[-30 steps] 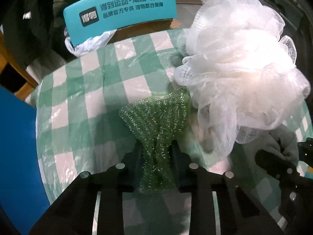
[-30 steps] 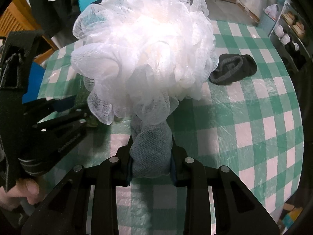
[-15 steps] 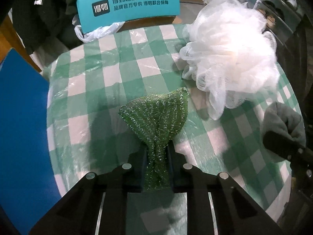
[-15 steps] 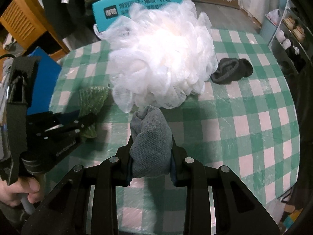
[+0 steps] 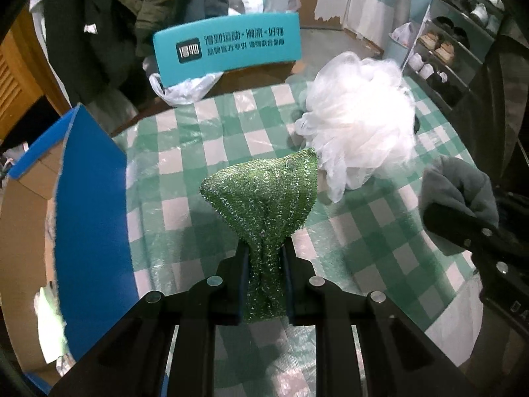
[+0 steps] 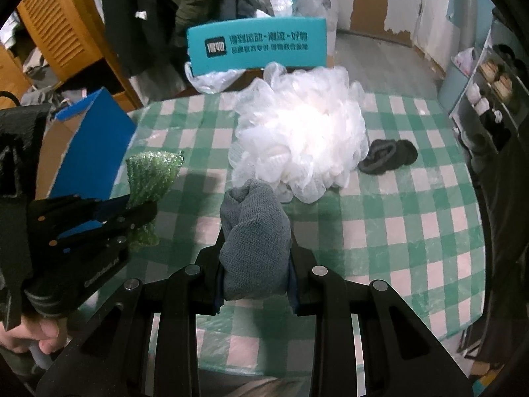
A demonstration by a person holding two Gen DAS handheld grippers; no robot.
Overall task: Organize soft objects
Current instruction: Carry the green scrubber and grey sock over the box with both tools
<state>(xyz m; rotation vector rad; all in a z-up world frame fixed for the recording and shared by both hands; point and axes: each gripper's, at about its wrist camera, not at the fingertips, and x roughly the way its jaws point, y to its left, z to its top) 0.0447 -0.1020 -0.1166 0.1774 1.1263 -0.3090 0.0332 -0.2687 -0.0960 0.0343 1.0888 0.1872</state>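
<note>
We are lifting both loads: the left gripper [image 5: 264, 261], fingers clamped on the scourer [image 5: 264, 195], and the right gripper [image 6: 254, 264], fingers clamped on the grey sock [image 6: 253, 228], are now riding higher above the bench [image 6: 413, 231]. Both seem ready for the blue box [image 5: 92, 198] beside us. Beyond, the loofah [image 6: 304, 139] and dark sock [image 6: 386, 155] are awaiting collection.

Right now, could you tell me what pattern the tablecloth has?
Green-and-white checks on the tablecloth, clearest in the right wrist view.
</note>
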